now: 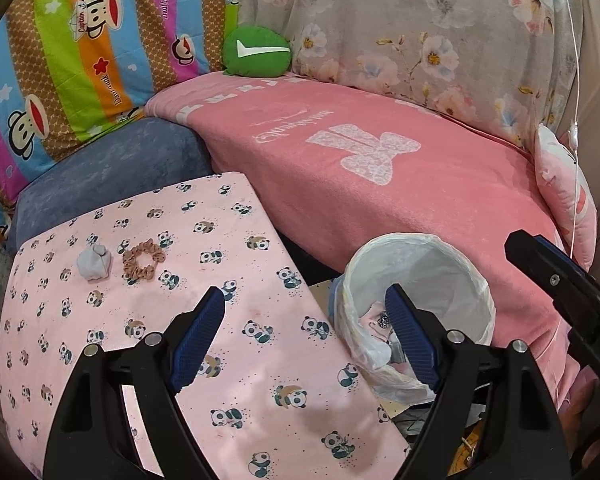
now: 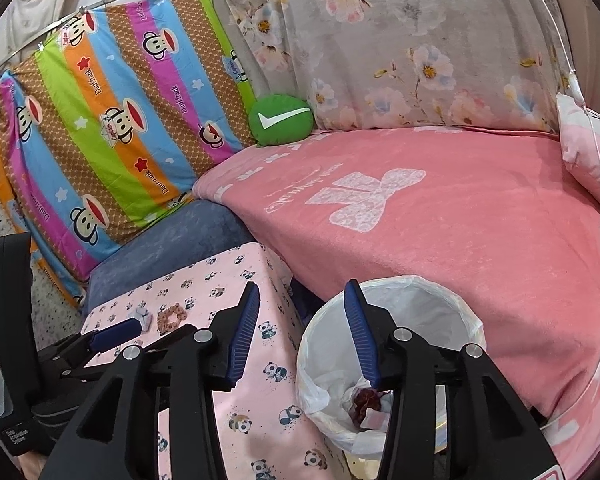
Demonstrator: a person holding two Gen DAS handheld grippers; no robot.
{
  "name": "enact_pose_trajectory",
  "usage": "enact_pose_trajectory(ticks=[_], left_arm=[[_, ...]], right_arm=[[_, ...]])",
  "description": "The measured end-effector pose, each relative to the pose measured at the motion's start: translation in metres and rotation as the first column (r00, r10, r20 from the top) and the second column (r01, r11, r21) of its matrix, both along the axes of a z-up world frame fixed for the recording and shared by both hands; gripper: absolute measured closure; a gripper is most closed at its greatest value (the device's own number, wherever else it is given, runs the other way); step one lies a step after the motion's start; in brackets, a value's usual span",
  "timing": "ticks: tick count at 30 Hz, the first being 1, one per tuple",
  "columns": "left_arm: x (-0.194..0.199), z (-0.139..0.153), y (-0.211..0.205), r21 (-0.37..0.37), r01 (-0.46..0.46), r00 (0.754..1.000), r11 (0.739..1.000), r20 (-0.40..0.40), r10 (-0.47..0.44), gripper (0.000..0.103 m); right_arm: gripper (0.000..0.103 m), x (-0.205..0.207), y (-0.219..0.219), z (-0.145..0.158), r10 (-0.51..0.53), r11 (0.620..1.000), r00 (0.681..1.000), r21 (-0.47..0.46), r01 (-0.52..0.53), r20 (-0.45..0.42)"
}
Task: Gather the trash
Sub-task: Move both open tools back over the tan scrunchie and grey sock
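Left hand-held gripper (image 1: 306, 308), lower centre of the left wrist view: jaws wide apart, nothing between the pads. Right hand-held gripper (image 2: 300, 308), lower centre of the right wrist view: jaws partly apart and empty, above the near rim of the trash bin.

Trash bin (image 1: 476, 280), lower right of the left view, lined with a white bag; discarded scraps lie at its bottom. It stands between the desk and the pink bed (image 1: 380, 200).

Desk (image 1: 240, 360), draped in a panda-print cloth. On it, at middle left of the left view, a crumpled grey-white wad (image 1: 94, 264) lies just beside a brown scrunchie (image 1: 144, 260).

The wad appears to be the remaining trash. To take it cleanly, the left gripper should straddle it alone, pads clear of the scrunchie and the cloth, before closing.
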State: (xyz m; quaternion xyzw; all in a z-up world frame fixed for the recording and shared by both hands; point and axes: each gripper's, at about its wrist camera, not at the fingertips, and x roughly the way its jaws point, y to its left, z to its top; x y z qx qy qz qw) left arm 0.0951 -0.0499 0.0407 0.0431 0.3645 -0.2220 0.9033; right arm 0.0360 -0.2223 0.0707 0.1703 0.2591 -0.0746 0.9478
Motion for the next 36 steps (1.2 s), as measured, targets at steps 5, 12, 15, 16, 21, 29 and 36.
enact_pose_trajectory(ticks=[5,12,15,16,21,29,36], left_arm=[[0.012,-0.007,0.026,-0.006,-0.051,0.999,0.999,-0.019,0.051,0.025],[0.030,-0.014,0.068,-0.006,-0.130,0.991,0.992,-0.029,0.130,0.024],[0.039,-0.019,0.086,-0.009,-0.161,0.986,0.987,-0.042,0.160,0.024],[0.043,-0.021,0.093,-0.005,-0.174,0.984,0.985,-0.044,0.173,0.024],[0.062,-0.033,0.124,0.013,-0.224,0.973,0.975,-0.058,0.224,0.024],[0.102,-0.059,0.174,0.076,-0.312,0.945,0.947,-0.078,0.317,0.020],[0.148,-0.088,0.212,0.091,-0.382,0.910,0.920,-0.136,0.392,0.019]], right_arm=[[0.055,0.012,0.023,-0.004,0.035,0.999,0.999,-0.013,-0.035,-0.019],[0.054,0.038,0.063,-0.013,0.090,0.995,0.995,-0.033,-0.092,-0.052],[0.054,0.051,0.083,-0.018,0.113,0.993,0.991,-0.039,-0.116,-0.073],[0.054,0.058,0.093,-0.022,0.127,0.991,0.988,-0.041,-0.131,-0.084],[0.054,0.082,0.118,-0.033,0.160,0.985,0.980,-0.039,-0.166,-0.117],[0.054,0.145,0.161,-0.067,0.217,0.975,0.957,0.002,-0.220,-0.195],[0.053,0.203,0.195,-0.100,0.251,0.966,0.933,0.004,-0.258,-0.260]])
